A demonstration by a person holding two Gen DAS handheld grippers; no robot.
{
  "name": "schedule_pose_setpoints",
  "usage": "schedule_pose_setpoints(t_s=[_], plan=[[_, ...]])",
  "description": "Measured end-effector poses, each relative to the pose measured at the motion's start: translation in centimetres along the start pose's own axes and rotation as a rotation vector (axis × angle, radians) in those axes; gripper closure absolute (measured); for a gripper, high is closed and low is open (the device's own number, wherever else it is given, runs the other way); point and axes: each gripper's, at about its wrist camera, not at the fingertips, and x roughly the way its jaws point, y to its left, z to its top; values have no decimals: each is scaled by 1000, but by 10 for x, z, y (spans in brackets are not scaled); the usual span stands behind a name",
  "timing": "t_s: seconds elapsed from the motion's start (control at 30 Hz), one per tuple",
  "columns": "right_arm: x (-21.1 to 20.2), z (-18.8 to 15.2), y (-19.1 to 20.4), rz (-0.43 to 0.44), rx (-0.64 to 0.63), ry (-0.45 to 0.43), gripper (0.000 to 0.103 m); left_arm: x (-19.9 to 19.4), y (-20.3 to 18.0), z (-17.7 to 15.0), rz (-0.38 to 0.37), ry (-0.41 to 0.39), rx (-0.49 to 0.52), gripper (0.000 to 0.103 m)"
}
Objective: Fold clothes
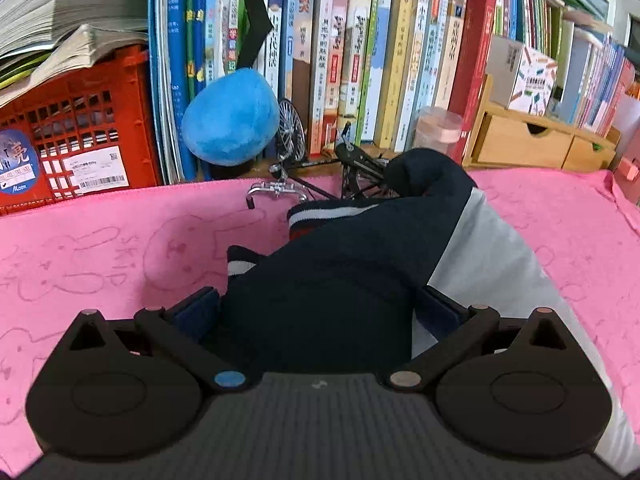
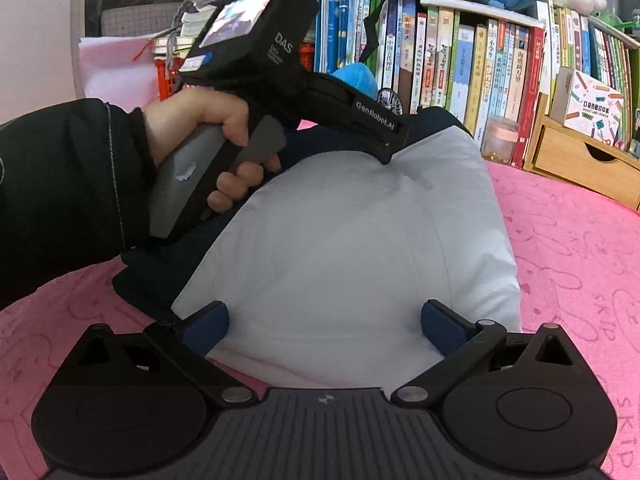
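A navy and white jacket (image 2: 340, 240) lies bunched on a pink bunny-print towel (image 1: 100, 248). In the left wrist view its navy sleeve (image 1: 320, 300) fills the gap between my left gripper's (image 1: 320, 312) wide-apart blue pads (image 1: 198, 312). Striped cuffs (image 1: 320, 214) show just beyond. In the right wrist view a hand (image 2: 192, 128) in a dark sleeve holds the left gripper (image 2: 390, 156), tip down on the garment's far part. My right gripper (image 2: 325, 324) stands open over the near edge of the white panel, one pad on each side.
A shelf of upright books (image 1: 360, 60) runs along the back. In front of it stand a red crate (image 1: 80, 132), a blue plush (image 1: 232, 120), a small model bicycle (image 1: 304, 176), a clear jar (image 2: 500, 140) and a wooden drawer box (image 1: 532, 140). Pink towel (image 2: 580, 260) lies bare at right.
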Motion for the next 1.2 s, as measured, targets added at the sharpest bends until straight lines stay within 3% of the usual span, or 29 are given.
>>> schedule_pose_setpoints(t_s=[0.1,0.23,0.5,0.7,0.87,0.93,1.1,1.2], plan=[[0,0,-2,5,9,2,0,-12,-9,4,60,27,12,0],[8,4,-5,3,13,4,0,-58,-22,-4,143,9,82,0],[3,0,-4,-13,14,-14,0,-136,-19,-65,217,-43,68,0],[-21,-14,3,-33,-37,-51,0,-158,-16,-109,151,-17,-27,0],[-45,-34,19,-95,-239,-63,0,-158,-23,-126,118,5,-28,0],[-51,-40,14,-103,-260,-86,0,-156,-24,-132,104,8,-19,0],[-52,-37,-17,-83,-100,-64,0,-153,-25,-147,95,-31,-22,0],[-44,-34,-19,-116,-89,-28,0,-154,-27,-150,101,-50,-18,0]])
